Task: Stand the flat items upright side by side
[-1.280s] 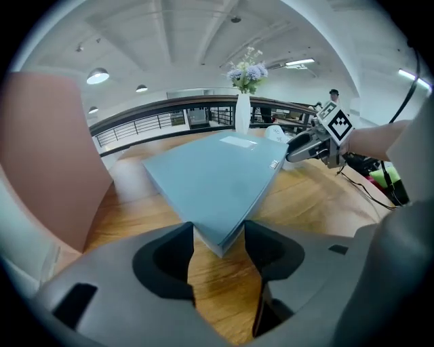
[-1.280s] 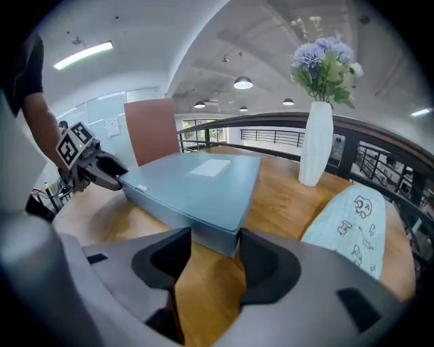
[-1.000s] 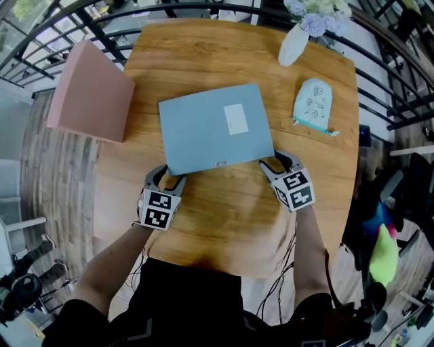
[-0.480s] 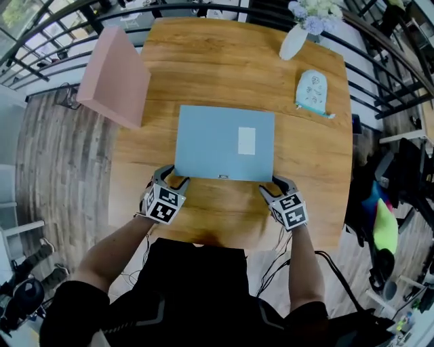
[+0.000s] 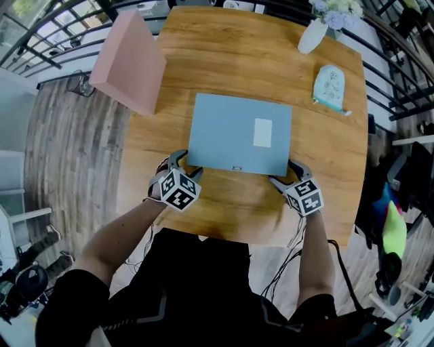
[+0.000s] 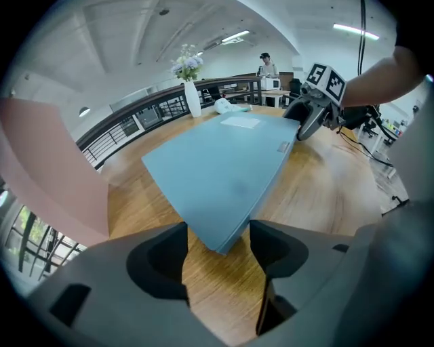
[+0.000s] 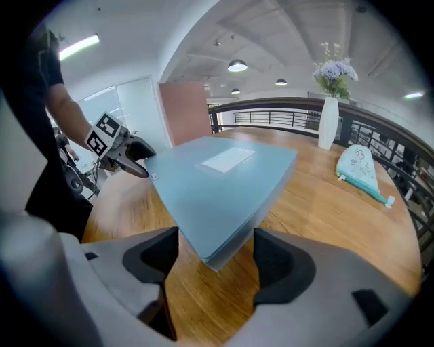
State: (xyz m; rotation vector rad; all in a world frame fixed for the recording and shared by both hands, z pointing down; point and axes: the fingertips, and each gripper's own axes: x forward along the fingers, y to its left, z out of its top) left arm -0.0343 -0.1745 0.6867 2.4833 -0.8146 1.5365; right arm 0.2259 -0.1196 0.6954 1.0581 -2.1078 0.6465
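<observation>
Vase [image 5: 311,38] w/ flowers [image 5: 336,9], blue folder [image 5: 230,132] flat

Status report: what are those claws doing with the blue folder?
Left gripper, right gripper: fingers just opened, astride near corners of flat blue folder. Folder lying on wooden table. Nothing blocking.

Bright, even daylight fills every view; ceiling strips [image 6: 234,36] glow without glare. Soft shadow pools on the counter [image 5: 237,200] just beneath the fingers [image 6: 159,257]. Both gripper views bow strongly and darken at the corners, and the close fingers look slightly soft.
</observation>
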